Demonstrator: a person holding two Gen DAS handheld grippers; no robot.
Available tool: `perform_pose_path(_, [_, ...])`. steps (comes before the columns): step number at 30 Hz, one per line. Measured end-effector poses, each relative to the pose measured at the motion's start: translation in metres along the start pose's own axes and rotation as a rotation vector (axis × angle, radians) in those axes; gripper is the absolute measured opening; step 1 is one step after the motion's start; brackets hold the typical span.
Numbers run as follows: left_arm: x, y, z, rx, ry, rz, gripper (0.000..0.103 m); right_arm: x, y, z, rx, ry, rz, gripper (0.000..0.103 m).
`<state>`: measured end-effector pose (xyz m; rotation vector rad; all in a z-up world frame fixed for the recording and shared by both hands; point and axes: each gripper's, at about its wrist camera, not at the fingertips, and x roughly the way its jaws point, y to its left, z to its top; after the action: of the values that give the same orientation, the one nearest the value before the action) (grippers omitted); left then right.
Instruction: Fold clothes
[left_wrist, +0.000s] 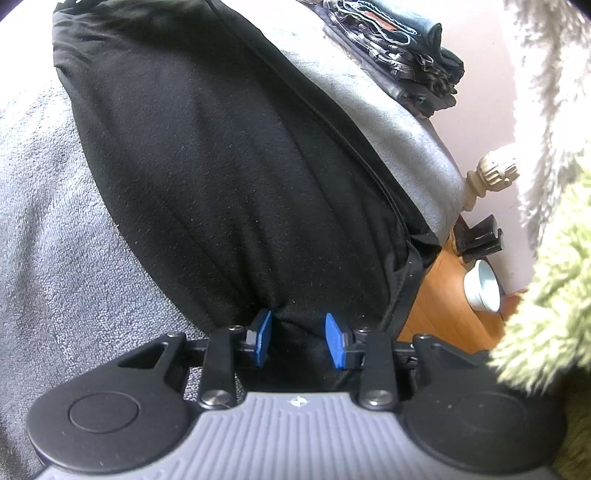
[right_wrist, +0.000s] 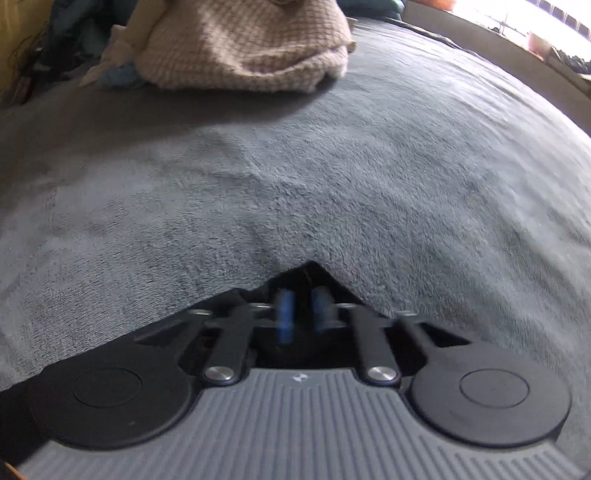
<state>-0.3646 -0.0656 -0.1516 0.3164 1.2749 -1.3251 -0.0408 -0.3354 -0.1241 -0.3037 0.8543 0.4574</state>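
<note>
The black garment (left_wrist: 229, 155) lies long on the bed (left_wrist: 48, 229), reaching its edge. It looks soft, light, limp. The left claw (left_wrist: 298, 341) clenches a bunched end; the right claw (right_wrist: 302, 310) pinches a dark corner.

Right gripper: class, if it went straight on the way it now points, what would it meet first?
Probably the grey fleece blanket right ahead of the right gripper; a black fabric edge at its tips may come first, depth unclear.
</note>
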Motion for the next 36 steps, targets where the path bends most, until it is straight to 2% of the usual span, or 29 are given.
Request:
perform_pose_path(4, [0.001, 0.000, 0.000, 0.005, -0.001, 0.004, 0.034, -0.006, -0.009, 0.007, 0.067, -0.085, -0.033, 0.001])
perform_pose_path(9, [0.002, 0.000, 0.000, 0.012, -0.002, 0.007, 0.034, 0.012, -0.022, 0.010, 0.164, -0.131, -0.085, 0.002])
perform_pose_path(12, [0.001, 0.000, -0.001, 0.014, -0.003, 0.007, 0.034, 0.014, -0.043, 0.007, 0.339, -0.171, -0.087, 0.004])
perform_pose_path(16, [0.000, 0.002, -0.002, 0.012, -0.008, 0.004, 0.034, -0.034, -0.075, -0.010, 0.602, -0.318, -0.104, 0.006])
perform_pose_path(17, [0.000, 0.002, -0.003, 0.012, -0.008, 0.002, 0.034, -0.046, -0.081, -0.016, 0.639, -0.326, -0.101, 0.006])
perform_pose_path(20, [-0.001, 0.003, -0.004, 0.016, -0.007, -0.003, 0.034, -0.071, -0.079, -0.028, 0.610, -0.263, -0.036, 0.006])
perform_pose_path(23, [-0.002, 0.003, -0.004, 0.028, -0.004, -0.001, 0.034, -0.062, -0.065, -0.035, 0.528, -0.114, 0.073, 0.006])
perform_pose_path(25, [-0.002, 0.002, -0.004, 0.037, 0.001, 0.002, 0.034, -0.040, -0.060, -0.040, 0.512, -0.039, 0.043, 0.006])
perform_pose_path(26, [-0.002, 0.001, -0.003, 0.041, 0.003, 0.003, 0.034, -0.030, -0.062, -0.043, 0.522, -0.020, -0.011, 0.004])
perform_pose_path(28, [-0.003, 0.001, -0.003, 0.046, 0.007, 0.006, 0.034, -0.023, -0.076, -0.050, 0.593, -0.065, -0.169, 0.006])
perform_pose_path(31, [-0.003, 0.001, -0.004, 0.049, 0.005, 0.006, 0.034, -0.053, -0.104, -0.067, 0.813, -0.187, -0.220, 0.006])
perform_pose_path(33, [-0.004, 0.001, -0.005, 0.051, 0.002, 0.004, 0.034, -0.081, -0.105, -0.074, 0.811, -0.214, -0.194, 0.006])
perform_pose_path(36, [-0.005, 0.002, -0.005, 0.057, 0.004, -0.001, 0.034, -0.119, -0.095, -0.092, 0.722, -0.156, -0.076, 0.006])
